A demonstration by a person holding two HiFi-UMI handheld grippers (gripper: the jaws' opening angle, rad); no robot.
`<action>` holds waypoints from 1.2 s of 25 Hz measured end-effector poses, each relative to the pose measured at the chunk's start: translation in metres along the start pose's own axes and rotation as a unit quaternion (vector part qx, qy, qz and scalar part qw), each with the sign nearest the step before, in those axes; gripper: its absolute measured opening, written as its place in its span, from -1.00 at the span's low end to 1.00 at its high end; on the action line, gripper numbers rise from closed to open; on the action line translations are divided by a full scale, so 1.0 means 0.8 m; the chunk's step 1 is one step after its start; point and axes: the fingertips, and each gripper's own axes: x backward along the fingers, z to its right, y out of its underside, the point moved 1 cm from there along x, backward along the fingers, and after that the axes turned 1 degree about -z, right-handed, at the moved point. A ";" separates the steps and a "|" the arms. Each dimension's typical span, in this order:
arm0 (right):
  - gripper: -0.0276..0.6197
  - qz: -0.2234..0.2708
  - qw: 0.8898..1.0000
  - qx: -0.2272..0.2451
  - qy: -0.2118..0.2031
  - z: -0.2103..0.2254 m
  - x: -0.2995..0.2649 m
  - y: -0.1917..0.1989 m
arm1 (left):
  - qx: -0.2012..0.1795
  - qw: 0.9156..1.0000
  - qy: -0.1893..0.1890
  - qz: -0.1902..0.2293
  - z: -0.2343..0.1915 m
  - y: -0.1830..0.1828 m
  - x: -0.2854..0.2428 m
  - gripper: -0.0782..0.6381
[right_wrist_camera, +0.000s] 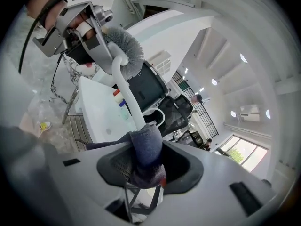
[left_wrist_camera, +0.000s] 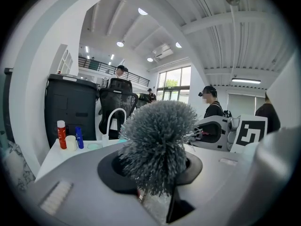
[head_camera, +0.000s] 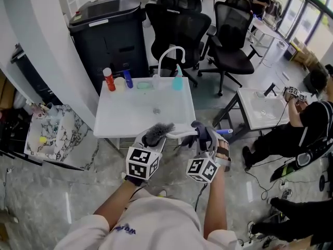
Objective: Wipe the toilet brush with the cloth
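— While we look down from the head, where is the toilet brush (head_camera: 160,133), and how much room is round it?
— It hangs level over the front edge of the white sink (head_camera: 119,124). The left gripper (head_camera: 151,141) is clenched on its neck. The right gripper (head_camera: 204,139) grips a dark cloth (head_camera: 200,130) wrapped on the white handle (head_camera: 179,134). Open floor lies below, with a marble shelf (head_camera: 52,134) to the left and a second sink (head_camera: 263,108) to the right.
— And behind?
— A tap (head_camera: 169,53), bottles (head_camera: 109,79), then a black bin (head_camera: 109,30) and office chairs (head_camera: 179,30).
— The left gripper view?
— Grey bristles (left_wrist_camera: 157,142) fill the middle, so the clamp point is probably just under them.
— The right gripper view?
— Jaws closed on the cloth (right_wrist_camera: 146,149), which hugs the handle (right_wrist_camera: 127,98). The sink's (right_wrist_camera: 96,112) edge runs just beyond.
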 end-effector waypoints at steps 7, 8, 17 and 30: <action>-0.45 -0.003 1.000 -0.002 -0.003 -0.002 0.005 -0.004 | 0.002 1.000 0.004 -0.003 0.003 -0.001 -0.007 -0.40; -0.45 0.002 1.000 -0.003 -0.004 -0.005 0.007 -0.009 | 0.002 1.000 0.005 -0.005 0.006 0.000 -0.009 -0.40; -0.45 0.071 0.997 0.014 -0.030 -0.047 0.041 -0.091 | -0.003 1.000 0.017 -0.015 0.025 0.009 -0.019 -0.41; -0.46 0.047 0.999 0.005 -0.023 -0.028 0.024 -0.058 | -0.004 1.000 0.014 -0.019 0.017 0.006 -0.018 -0.41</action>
